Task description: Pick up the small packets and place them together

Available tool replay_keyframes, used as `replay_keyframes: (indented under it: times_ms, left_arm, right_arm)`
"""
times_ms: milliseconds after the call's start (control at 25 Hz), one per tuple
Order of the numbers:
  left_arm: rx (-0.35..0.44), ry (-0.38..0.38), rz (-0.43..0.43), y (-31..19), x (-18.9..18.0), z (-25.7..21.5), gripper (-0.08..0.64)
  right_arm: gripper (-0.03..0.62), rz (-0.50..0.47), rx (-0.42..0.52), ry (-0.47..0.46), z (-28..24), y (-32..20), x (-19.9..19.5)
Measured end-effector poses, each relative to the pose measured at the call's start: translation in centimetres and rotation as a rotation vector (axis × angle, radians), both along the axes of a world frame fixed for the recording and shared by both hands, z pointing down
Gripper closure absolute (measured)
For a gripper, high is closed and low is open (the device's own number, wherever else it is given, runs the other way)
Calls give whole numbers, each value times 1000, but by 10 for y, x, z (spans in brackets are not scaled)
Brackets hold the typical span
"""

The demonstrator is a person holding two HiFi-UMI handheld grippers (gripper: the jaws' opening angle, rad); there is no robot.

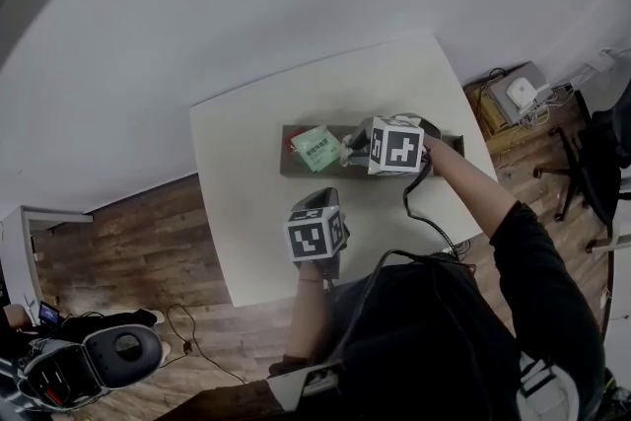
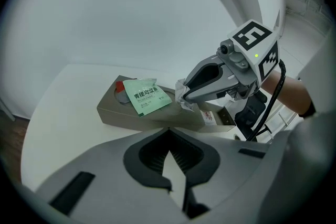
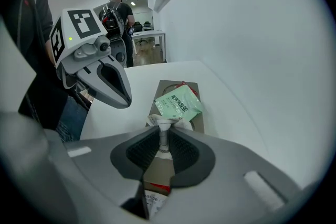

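White packet (image 3: 157,122) pinched in right claw (image 3: 160,132); green packet (image 3: 178,104) lies just beyond at 12 o'clock, in tray (image 3: 173,83); left claw (image 2: 169,147) closed, empty.

Green packet (image 2: 147,96) reads 青提乌龙茶; white packet (image 3: 152,203) shows "ELLOW".

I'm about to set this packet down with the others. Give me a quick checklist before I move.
1. Right gripper jaws clamped on the white packet: ok.
2. Left gripper empty, jaws together: ok.
3. Green packet lying at one end of the tray: ok.
4. Left gripper apart from the right gripper and off the tray: ok.
5. Free spot in the tray beside the green packet: cannot tell, the tray wall and the held packet hide it.
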State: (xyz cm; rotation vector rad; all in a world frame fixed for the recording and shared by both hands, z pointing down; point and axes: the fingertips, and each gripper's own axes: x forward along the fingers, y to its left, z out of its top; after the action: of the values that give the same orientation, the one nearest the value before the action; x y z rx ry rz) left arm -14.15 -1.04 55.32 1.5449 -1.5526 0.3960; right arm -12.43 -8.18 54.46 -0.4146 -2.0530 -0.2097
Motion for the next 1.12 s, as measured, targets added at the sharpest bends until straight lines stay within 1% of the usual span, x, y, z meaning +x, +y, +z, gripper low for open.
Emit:
replay_keyframes:
  times_ms: [280,680,840,1000,1120]
  left_arm:
    - [3,6,-25,3,-10,3,562]
    - [0,9,-29,0,-14,7,561]
    - [7,2,-29,10,-3,3,563]
    - [2,8,-29,6,-14,8,561]
    - [0,9,-29,4,-15,8,563]
  right_arm:
    - [535,-33,-14,12,9,8,-18]
    - [535,-72,-16,45,19,14,-27]
    - [534,-72,-7,39,17,23,-18]
    - [532,-65,-14,41,23,18,-29]
    - [528,-61,-14,36,23,16,-30]
